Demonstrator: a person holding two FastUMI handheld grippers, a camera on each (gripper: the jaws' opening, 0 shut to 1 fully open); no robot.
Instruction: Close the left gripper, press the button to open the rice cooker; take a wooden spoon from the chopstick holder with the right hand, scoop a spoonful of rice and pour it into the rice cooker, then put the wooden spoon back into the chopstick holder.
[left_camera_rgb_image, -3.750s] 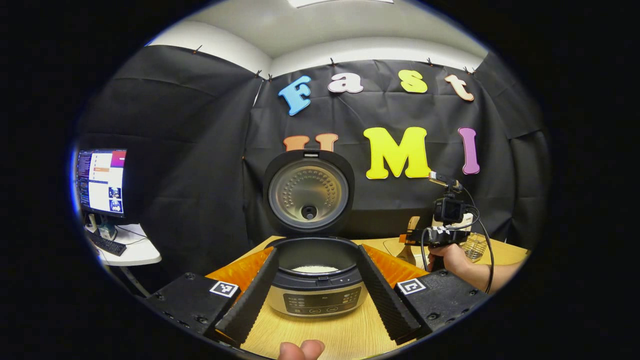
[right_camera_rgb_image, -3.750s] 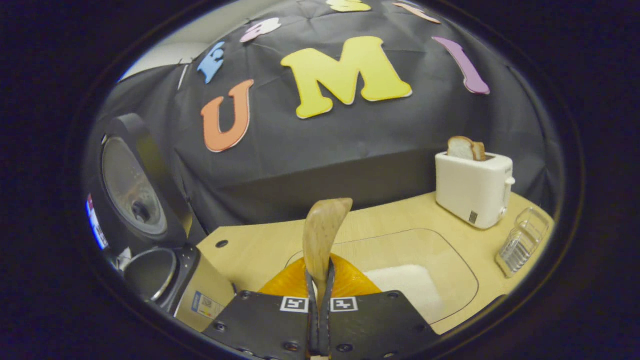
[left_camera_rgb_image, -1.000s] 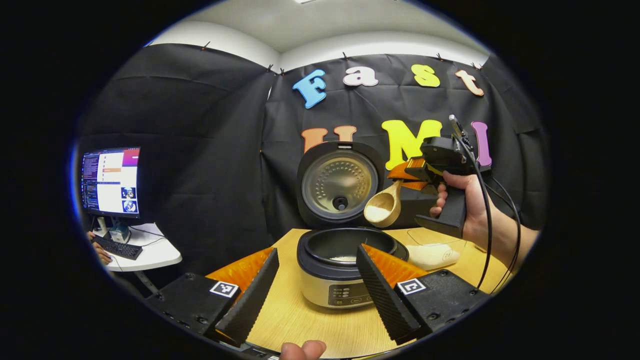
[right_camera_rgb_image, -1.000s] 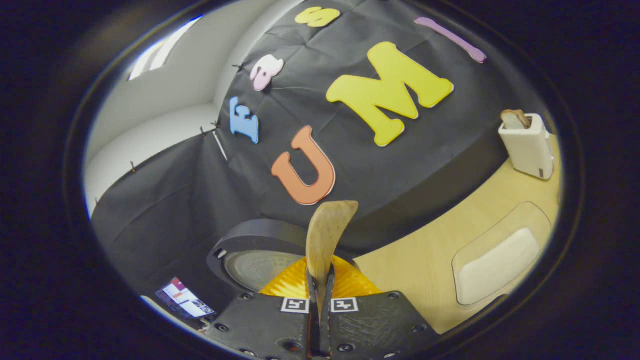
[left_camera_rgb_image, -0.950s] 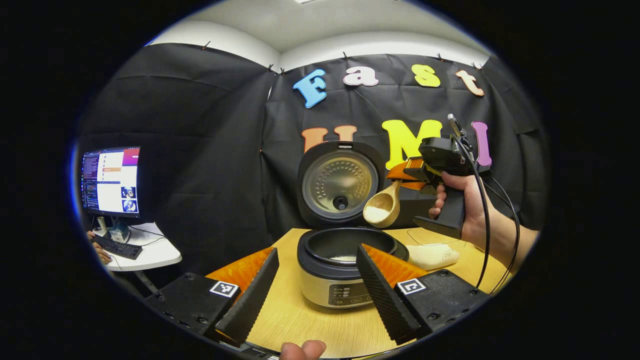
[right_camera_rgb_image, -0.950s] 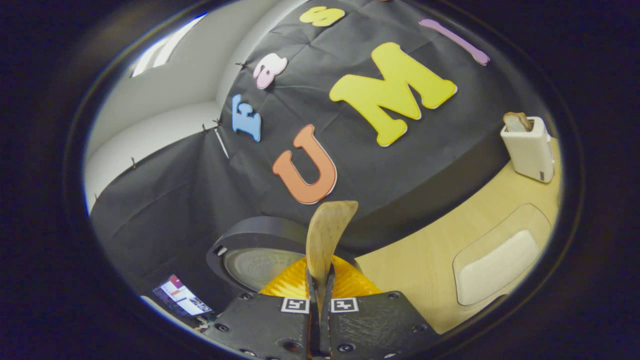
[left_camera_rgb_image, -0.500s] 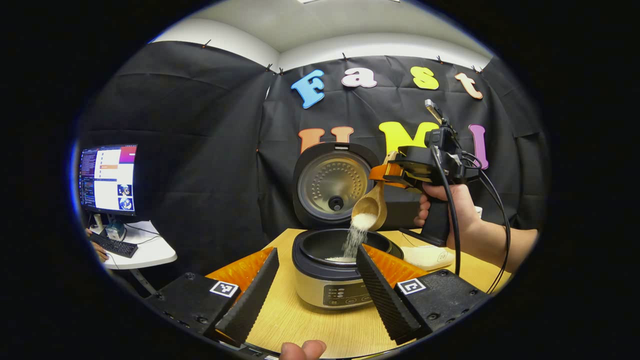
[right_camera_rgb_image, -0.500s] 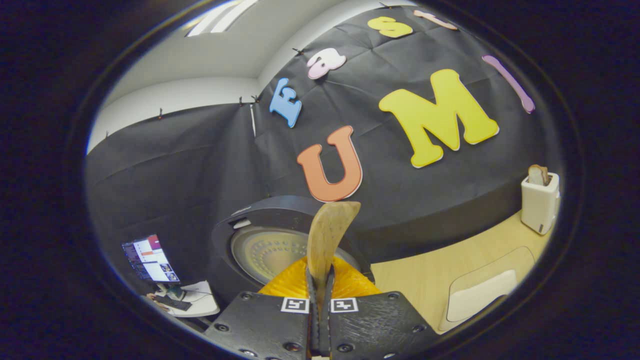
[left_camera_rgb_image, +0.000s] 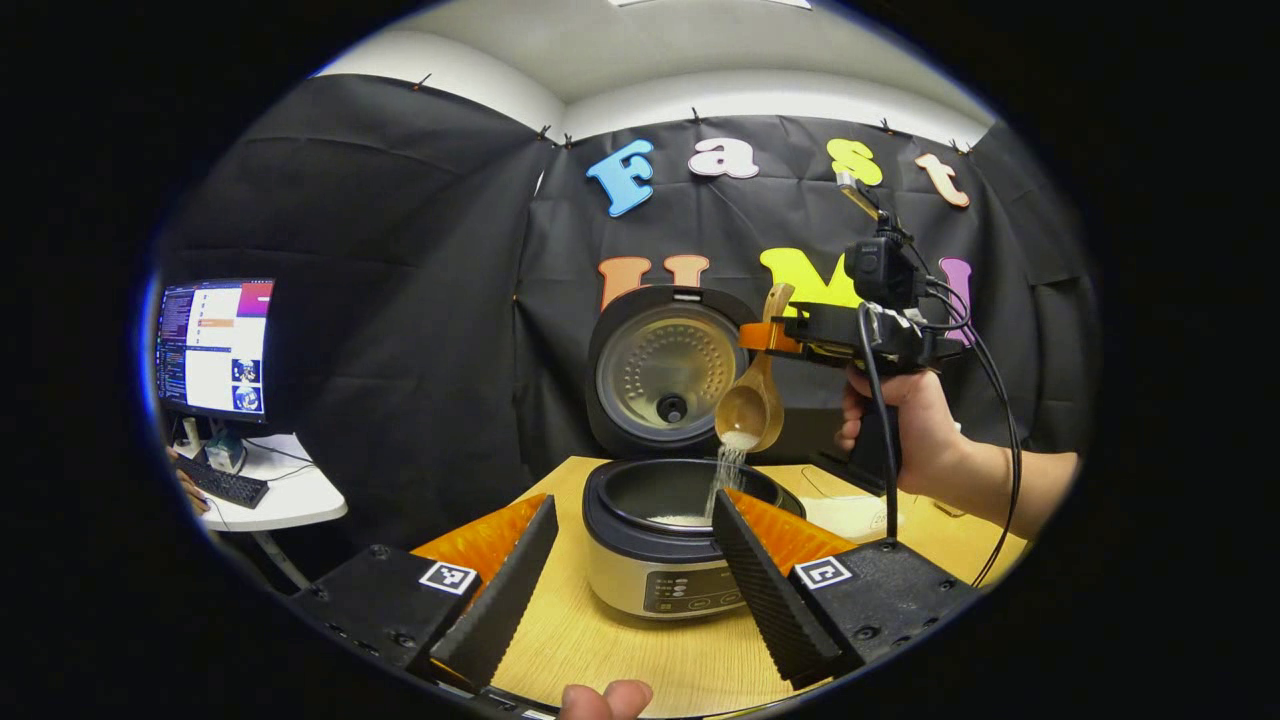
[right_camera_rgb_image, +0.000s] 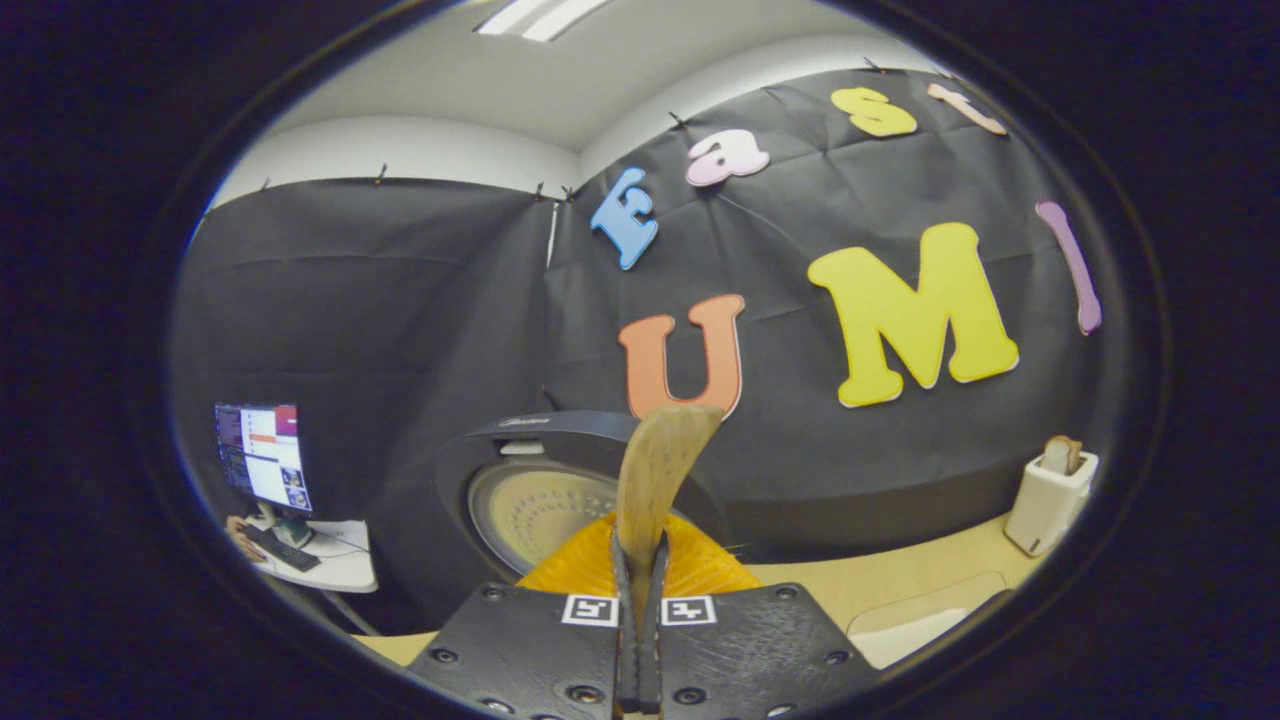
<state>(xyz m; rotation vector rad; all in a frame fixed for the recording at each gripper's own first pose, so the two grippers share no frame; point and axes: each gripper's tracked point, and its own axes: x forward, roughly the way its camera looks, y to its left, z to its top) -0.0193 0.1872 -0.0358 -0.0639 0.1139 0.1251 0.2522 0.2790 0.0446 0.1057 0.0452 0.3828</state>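
Now wooden spoon (left_camera_rgb_image: 755, 385) sits clamped in right tongs (left_camera_rgb_image: 775, 335), apparently above rice cooker (left_camera_rgb_image: 660, 540).

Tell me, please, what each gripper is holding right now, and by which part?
The right gripper grips the light wooden spoon by its handle, bowl tipped down. The left gripper is open, holding nothing.
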